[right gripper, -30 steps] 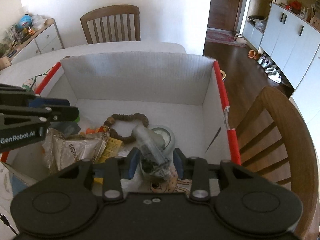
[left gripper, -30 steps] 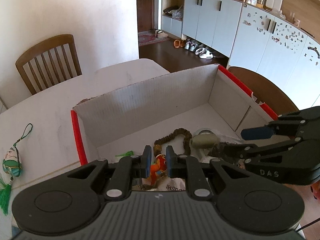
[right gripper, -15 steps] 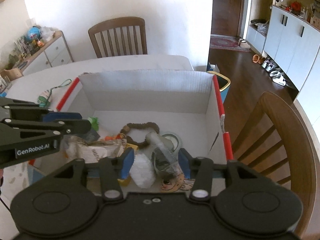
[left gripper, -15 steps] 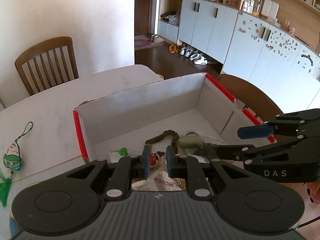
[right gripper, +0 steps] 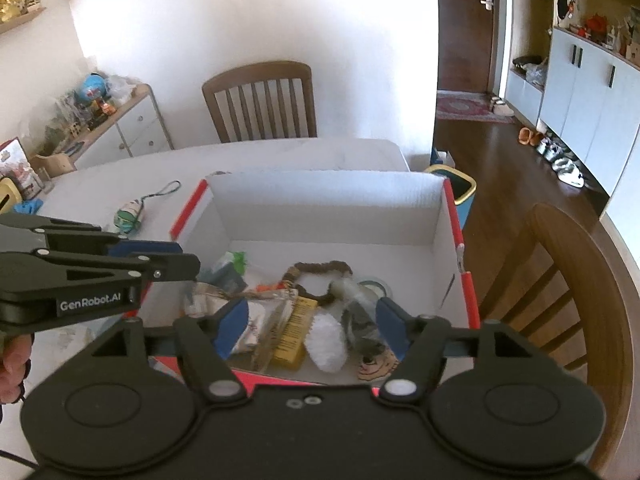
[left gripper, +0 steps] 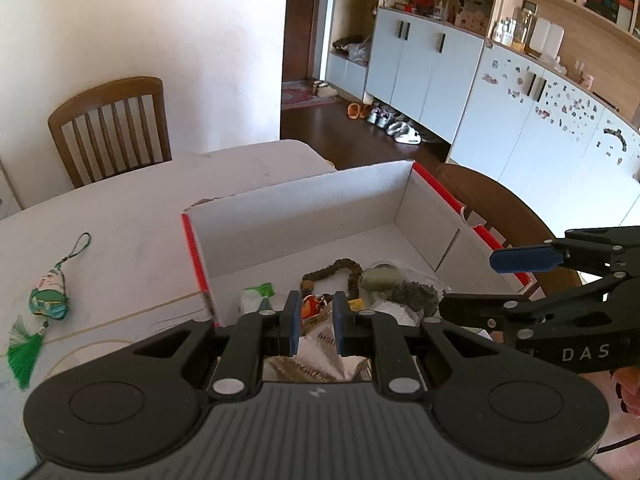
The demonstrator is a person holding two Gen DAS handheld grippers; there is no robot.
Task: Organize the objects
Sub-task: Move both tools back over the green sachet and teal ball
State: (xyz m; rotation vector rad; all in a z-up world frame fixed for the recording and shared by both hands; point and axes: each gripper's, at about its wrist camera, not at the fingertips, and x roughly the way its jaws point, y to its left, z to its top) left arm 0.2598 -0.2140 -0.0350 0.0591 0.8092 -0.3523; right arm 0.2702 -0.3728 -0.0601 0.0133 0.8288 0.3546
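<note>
- So the right gripper has just let go: a second ago its pads pinched a clear bag of dark stuff, now the jaws are spreading with nothing pressed between them, and the bag lies in the cardboard box beside the bead bracelet.
- Left gripper is clenched tight on nothing, the snack packet well below it.
- Both have pulled up off the pile since then.
- I'd guess next up is the tasselled charm, out on the table left of the box.
</note>
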